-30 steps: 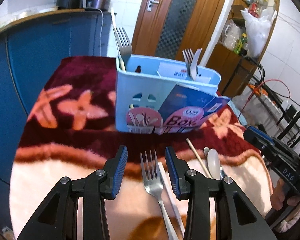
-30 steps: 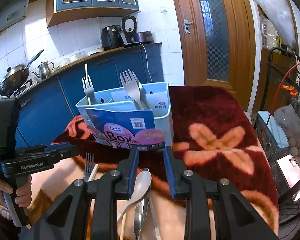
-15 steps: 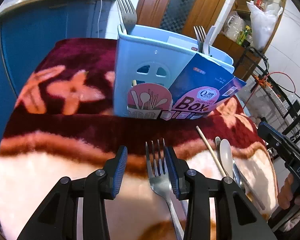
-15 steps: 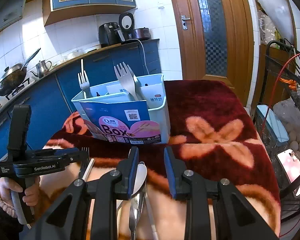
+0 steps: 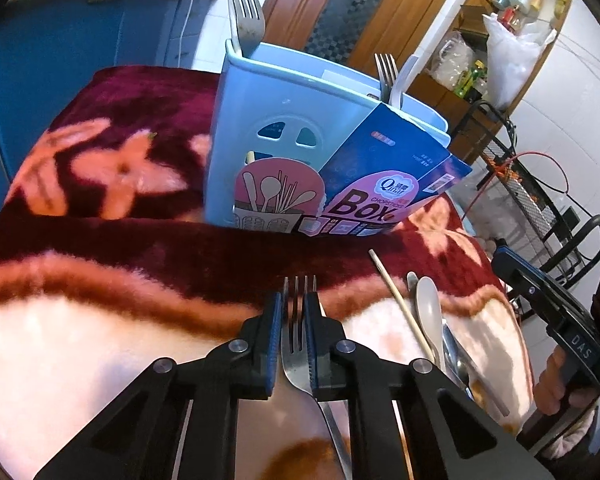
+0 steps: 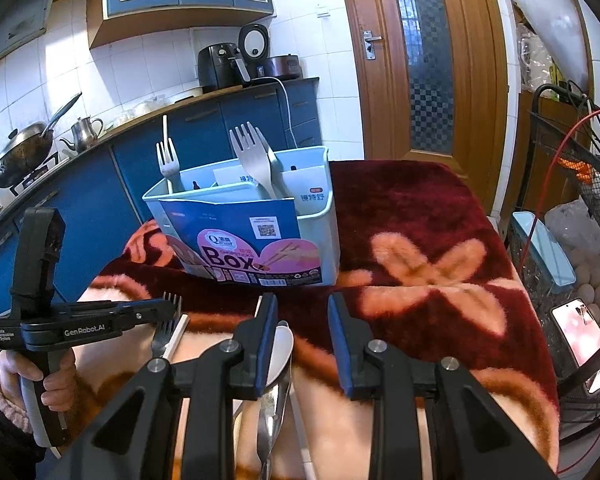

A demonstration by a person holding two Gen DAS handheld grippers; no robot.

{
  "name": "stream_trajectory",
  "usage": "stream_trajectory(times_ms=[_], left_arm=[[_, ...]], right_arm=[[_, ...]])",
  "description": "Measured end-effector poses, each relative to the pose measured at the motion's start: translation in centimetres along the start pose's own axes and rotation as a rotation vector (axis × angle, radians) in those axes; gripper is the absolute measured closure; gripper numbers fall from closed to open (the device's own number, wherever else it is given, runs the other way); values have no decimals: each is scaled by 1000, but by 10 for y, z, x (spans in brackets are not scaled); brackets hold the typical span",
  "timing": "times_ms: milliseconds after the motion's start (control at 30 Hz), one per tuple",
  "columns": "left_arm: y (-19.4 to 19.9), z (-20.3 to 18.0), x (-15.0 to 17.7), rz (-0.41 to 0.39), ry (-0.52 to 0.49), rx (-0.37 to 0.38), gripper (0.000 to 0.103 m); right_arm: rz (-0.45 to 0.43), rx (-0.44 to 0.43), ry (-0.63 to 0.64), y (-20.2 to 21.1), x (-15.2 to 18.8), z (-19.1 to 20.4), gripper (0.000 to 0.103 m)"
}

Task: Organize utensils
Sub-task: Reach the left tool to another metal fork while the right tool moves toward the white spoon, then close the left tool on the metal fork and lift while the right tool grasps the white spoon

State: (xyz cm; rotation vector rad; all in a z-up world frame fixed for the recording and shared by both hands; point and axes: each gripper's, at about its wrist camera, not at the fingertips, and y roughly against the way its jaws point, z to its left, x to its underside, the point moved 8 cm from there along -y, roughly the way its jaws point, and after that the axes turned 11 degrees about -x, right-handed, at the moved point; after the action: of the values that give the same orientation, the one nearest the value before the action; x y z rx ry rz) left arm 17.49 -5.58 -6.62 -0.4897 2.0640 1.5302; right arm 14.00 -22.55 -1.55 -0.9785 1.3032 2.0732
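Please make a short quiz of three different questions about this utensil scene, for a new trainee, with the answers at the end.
1. True or false: the left claw is shut on the fork.
2. Which lies between the open right claw fingers? A) white spoon B) knife C) cup
3. Fill in: forks already stand in the light blue ____.

Key: 1 true; 2 A; 3 utensil box.

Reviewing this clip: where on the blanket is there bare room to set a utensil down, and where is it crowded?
Free: the blanket left of the blue holder, and the stretch right of it in the right wrist view. Crowded: right of the left tongs, shut on the fork, lie a chopstick and white spoon.
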Motion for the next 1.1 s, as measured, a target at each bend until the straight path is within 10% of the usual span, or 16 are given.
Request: stream_trajectory(times_ms=[1100], left_arm=[[110, 29, -38, -395, 6, -166, 101]], right_arm=[[233, -43, 22, -54, 41, 1, 76]])
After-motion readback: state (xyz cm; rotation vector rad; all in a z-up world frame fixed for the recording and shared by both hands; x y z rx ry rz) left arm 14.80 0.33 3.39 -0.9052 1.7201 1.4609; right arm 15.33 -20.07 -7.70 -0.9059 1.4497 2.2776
